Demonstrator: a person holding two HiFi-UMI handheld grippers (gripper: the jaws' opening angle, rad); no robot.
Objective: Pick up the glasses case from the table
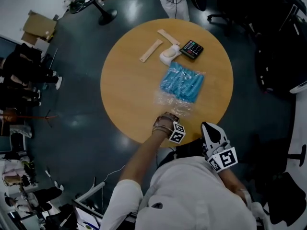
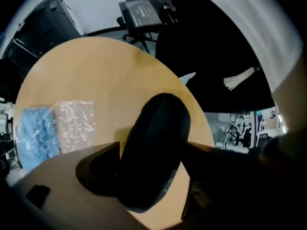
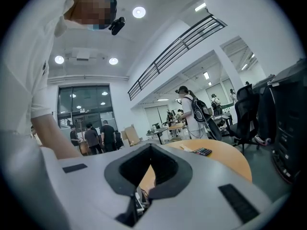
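The left gripper (image 1: 166,122) is pointing steeply down over the near edge of the round table (image 1: 124,80); its jaws are standing wide apart on either side of the black glasses case (image 2: 154,150), which is lying on the wood; the right gripper (image 3: 151,146) is hovering off the table, jaws together, holding nothing.

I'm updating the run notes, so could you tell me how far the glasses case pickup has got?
Done: the left gripper sits over the glasses case, open jaws either side. In hand: lining up; nothing looks clamped. Left: close and lift it off the table, where it lies.
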